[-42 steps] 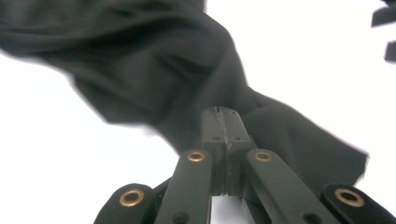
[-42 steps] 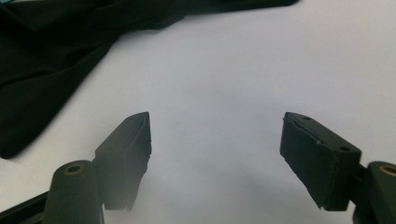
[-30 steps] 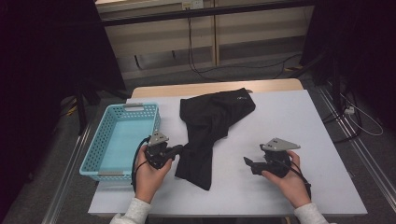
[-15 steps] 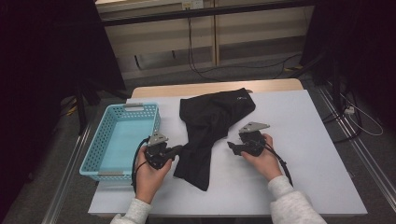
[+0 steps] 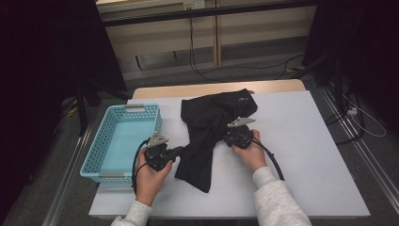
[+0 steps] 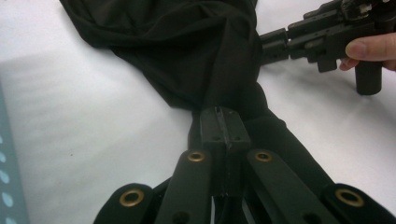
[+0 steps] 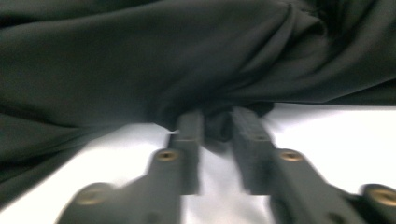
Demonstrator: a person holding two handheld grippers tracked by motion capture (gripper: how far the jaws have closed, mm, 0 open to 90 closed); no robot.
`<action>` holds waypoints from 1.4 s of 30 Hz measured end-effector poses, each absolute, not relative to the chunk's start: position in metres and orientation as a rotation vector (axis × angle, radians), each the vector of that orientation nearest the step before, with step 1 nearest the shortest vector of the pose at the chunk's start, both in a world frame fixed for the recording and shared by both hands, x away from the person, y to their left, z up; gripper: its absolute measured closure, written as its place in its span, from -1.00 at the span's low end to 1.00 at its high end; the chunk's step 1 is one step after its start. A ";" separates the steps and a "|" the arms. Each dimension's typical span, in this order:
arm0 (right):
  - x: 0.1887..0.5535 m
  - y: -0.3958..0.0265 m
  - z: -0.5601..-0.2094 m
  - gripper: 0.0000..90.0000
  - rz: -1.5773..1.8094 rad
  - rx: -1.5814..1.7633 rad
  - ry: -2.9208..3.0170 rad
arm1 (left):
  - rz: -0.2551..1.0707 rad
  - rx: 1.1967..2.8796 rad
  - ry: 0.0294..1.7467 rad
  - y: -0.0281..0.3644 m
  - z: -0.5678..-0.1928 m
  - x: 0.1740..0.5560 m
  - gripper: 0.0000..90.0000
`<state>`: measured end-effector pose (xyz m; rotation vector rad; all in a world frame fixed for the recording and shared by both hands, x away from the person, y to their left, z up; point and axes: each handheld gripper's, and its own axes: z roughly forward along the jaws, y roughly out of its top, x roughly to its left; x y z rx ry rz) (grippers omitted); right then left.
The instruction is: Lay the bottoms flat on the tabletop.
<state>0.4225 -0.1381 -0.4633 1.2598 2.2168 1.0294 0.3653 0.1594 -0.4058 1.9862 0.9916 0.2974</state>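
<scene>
Black garment (image 5: 211, 129), soft, light and limp, is spread at frame centre on the white table (image 5: 306, 155), beside the blue basket (image 5: 123, 141). Its left edge is pinched in the closed left gripper (image 6: 224, 133); the right gripper (image 7: 215, 123) has just been closing, a fold of the right edge between its jaws. Hemmed edges are judged the best hold.

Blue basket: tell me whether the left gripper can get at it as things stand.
Probably not yet. The left gripper is shut on the black garment, though the blue basket sits right beside that hand with nothing between. It would have to let go first.
</scene>
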 end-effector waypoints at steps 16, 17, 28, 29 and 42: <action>0.390 -0.190 -0.451 1.00 0.971 1.184 2.276 | 0.344 1.943 1.034 0.171 -0.399 0.366 1.00; 0.386 -0.195 -0.449 1.00 0.979 1.195 2.272 | 0.346 1.951 1.031 0.170 -0.399 0.366 1.00; 0.343 -0.252 -0.437 1.00 1.060 1.229 2.170 | 0.356 1.978 1.034 0.164 -0.402 0.364 1.00; 0.340 -0.256 -0.438 1.00 1.076 1.240 2.159 | 0.352 1.979 1.033 0.163 -0.403 0.364 1.00; 0.310 -0.269 -0.432 1.00 1.090 1.194 2.162 | 0.333 2.017 1.004 0.155 -0.407 0.358 1.00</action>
